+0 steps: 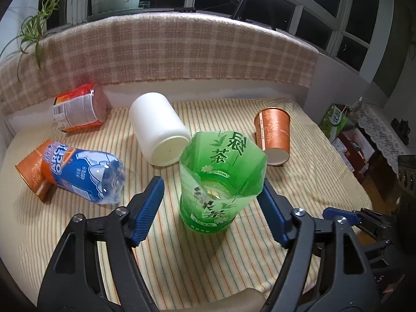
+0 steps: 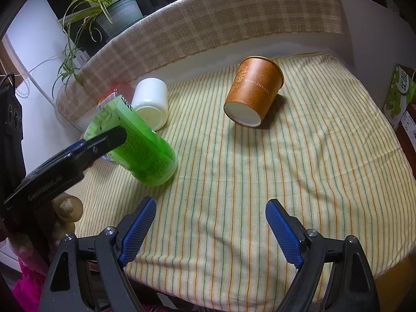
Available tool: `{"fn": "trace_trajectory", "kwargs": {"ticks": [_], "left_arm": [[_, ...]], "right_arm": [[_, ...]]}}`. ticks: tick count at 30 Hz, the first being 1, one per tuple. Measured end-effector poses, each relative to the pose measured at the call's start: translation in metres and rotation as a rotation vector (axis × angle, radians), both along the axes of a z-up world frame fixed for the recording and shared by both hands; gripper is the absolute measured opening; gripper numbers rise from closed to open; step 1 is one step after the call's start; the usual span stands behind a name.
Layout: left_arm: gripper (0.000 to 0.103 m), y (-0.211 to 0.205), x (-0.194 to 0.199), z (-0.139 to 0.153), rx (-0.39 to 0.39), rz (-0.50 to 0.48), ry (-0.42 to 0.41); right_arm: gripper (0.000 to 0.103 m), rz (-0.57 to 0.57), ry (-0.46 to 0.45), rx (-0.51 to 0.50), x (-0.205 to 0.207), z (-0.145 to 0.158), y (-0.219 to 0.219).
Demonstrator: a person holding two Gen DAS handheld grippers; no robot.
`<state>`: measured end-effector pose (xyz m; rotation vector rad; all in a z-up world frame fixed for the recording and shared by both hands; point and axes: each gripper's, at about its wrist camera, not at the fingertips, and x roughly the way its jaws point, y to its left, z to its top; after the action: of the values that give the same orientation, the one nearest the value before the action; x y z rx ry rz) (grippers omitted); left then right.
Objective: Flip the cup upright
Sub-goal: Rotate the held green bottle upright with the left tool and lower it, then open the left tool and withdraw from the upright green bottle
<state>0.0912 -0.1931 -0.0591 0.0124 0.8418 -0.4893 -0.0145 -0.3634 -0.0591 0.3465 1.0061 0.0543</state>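
Spread wide over a striped cloth [image 2: 234, 182]: left gripper [image 1: 212, 195], blue pads either side of a green cut-bottle cup [image 1: 221, 179] standing open end up, right pad at or near its rim, contact unclear. Farther right, right gripper [image 2: 210, 223], equally wide, holding nothing. Beyond, tipped on its side, an orange paper cup [image 2: 253, 93].

"绿茶" on green cup [image 1: 221, 176]
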Motion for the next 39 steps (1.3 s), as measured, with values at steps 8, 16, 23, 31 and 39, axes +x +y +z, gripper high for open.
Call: {"fn": "trace_trajectory", "kwargs": {"ticks": [8, 16, 23, 31, 39], "left_arm": [[0.083, 0.014, -0.003, -0.002, -0.042, -0.002, 0.053], [0.083, 0.04, -0.015, -0.001, -0.063, 0.039, 0.059], [0.084, 0.067, -0.035, 0.017, -0.05, 0.115, -0.045], [0.102, 0.09, -0.06, 0.045, -0.038, 0.205, -0.212], [0.102, 0.098, -0.076, 0.057, 0.004, 0.247, -0.286]], "right_arm": [[0.088, -0.009, -0.025, -0.036, 0.0, 0.006, 0.003], [0.088, -0.008, -0.066, -0.108, 0.0, 0.017, 0.011], [0.091, -0.01, -0.132, -0.19, -0.001, 0.03, 0.023], [0.101, -0.012, -0.221, -0.257, -0.006, 0.047, 0.036], [0.103, -0.04, -0.284, -0.3, -0.013, 0.058, 0.042]]}}
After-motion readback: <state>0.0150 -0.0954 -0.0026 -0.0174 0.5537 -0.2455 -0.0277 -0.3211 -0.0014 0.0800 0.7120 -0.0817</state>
